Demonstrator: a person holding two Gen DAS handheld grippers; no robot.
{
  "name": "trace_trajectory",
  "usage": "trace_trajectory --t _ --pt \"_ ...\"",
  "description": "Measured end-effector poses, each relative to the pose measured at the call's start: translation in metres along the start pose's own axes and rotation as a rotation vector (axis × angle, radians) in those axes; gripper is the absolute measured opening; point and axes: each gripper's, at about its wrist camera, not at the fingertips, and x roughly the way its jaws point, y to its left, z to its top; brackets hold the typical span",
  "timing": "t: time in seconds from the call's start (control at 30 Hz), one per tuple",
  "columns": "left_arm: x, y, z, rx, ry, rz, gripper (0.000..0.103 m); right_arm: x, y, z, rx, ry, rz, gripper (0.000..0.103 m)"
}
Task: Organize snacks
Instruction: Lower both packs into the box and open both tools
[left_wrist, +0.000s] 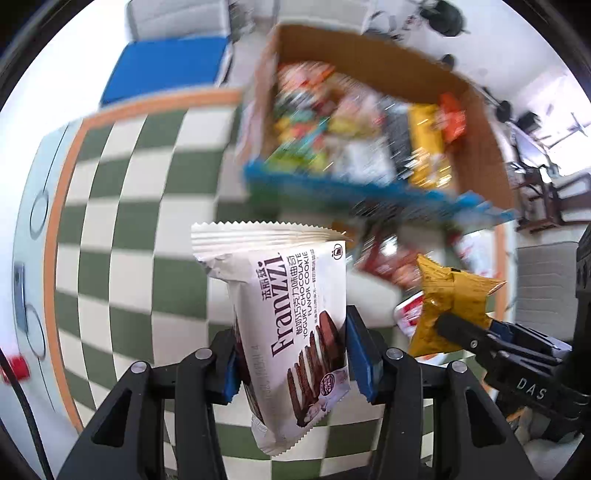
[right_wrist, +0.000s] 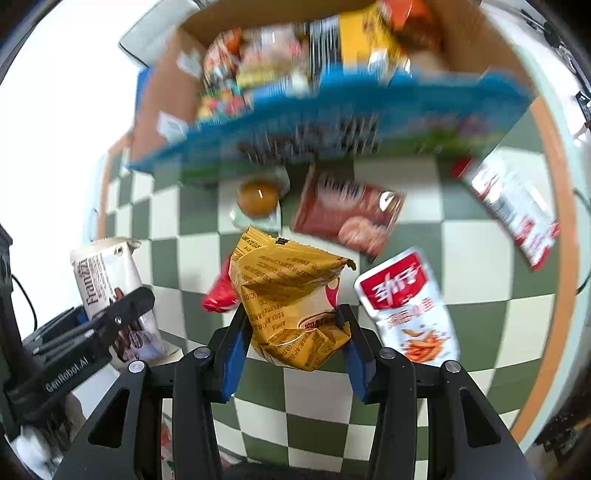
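My left gripper (left_wrist: 291, 356) is shut on a white Franzzi chocolate cookie pack (left_wrist: 295, 302), which it holds upright above the green-and-white checked tablecloth (left_wrist: 122, 177). My right gripper (right_wrist: 295, 343) is shut on a crumpled gold snack bag (right_wrist: 288, 291), also lifted off the cloth. Each wrist view shows the other hand's load: the gold bag (left_wrist: 454, 295) at the right, the cookie pack (right_wrist: 107, 277) at the left. Beyond both stands a cardboard box (left_wrist: 373, 51) with a blue front (right_wrist: 332, 107), filled with several bright snack packs, all blurred.
Loose snacks lie on the cloth in front of the box: a red-and-white stick-snack pouch (right_wrist: 406, 310), a reddish pack (right_wrist: 351, 210), an orange jelly cup (right_wrist: 258, 197), a white-and-red bag (right_wrist: 513, 210) and a small red packet (right_wrist: 219, 295). The table's orange-trimmed edge (left_wrist: 62, 221) curves at the left.
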Motion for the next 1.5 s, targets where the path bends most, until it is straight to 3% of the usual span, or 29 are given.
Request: trace_trajectory --t 0.2,0.33,0.53,0.77,1.27,1.4,1.47,1.5 --pt "-0.028 -0.047 0.07 0.101 -0.037 -0.027 0.045 -0.091 -0.031 0.035 0.028 -0.116 0.034 0.049" --pt "-0.019 -0.076 0.119 0.13 -0.001 -0.038 0.045 -0.134 -0.048 0.074 0.027 -0.174 -0.004 0.049" --pt "0.012 -0.102 0.169 0.14 0.07 -0.037 0.045 -0.143 -0.07 0.128 0.041 -0.172 -0.066 0.049" --pt "0.04 -0.113 0.184 0.152 0.128 -0.022 0.045 -0.121 -0.088 0.161 0.049 -0.127 -0.115 0.049" --pt "0.068 -0.106 0.183 0.095 0.226 -0.087 0.046 -0.099 -0.102 0.171 0.068 -0.064 -0.124 0.052" --pt "0.062 -0.105 0.185 0.089 0.219 -0.105 0.055 -0.096 -0.101 0.172 0.068 -0.049 -0.134 0.06" --pt "0.058 -0.104 0.186 0.083 0.212 -0.106 0.056 -0.097 -0.1 0.172 0.065 -0.05 -0.144 0.075" --pt "0.056 -0.104 0.186 0.084 0.21 -0.11 0.056 -0.097 -0.1 0.172 0.067 -0.048 -0.143 0.077"
